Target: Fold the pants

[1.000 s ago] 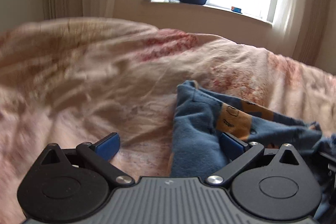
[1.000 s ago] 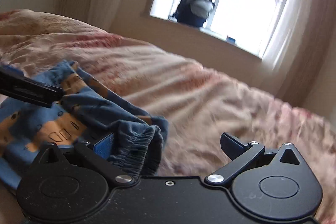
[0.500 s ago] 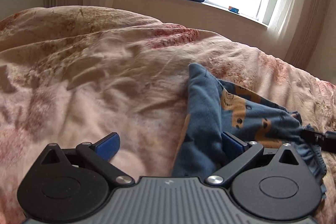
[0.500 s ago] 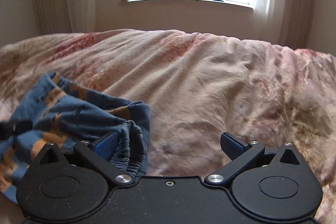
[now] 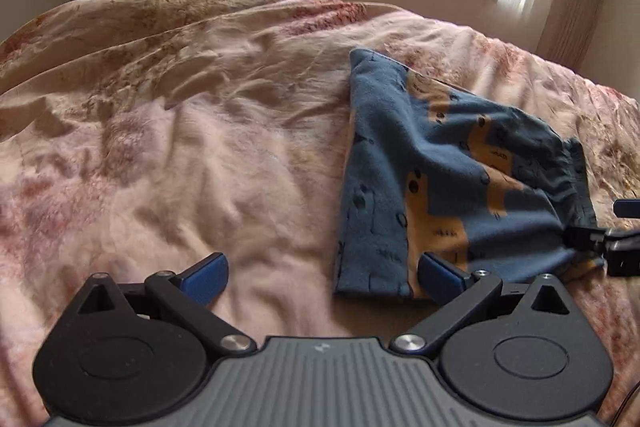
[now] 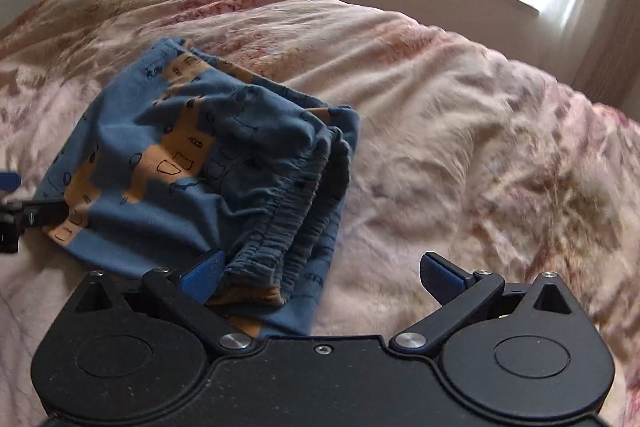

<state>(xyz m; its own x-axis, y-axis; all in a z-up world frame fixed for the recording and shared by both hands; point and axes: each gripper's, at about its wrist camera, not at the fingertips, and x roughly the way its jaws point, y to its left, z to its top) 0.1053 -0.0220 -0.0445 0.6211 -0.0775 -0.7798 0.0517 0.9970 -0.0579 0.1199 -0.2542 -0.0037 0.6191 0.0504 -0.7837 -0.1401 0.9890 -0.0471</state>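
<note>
We saw the blue pants (image 5: 452,179) with orange patches lying folded and rumpled on the pink bed cover (image 5: 200,147), their gathered waistband (image 6: 296,211) bunched in layers.

Left tongs (image 5: 322,273): grey ribbed body; right tongs (image 6: 322,273): black; blue pads.

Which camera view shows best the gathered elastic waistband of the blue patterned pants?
The right wrist view: the gathered elastic waistband lies close and large, its stitching visible. The left wrist view shows it only small, near the right edge.
</note>
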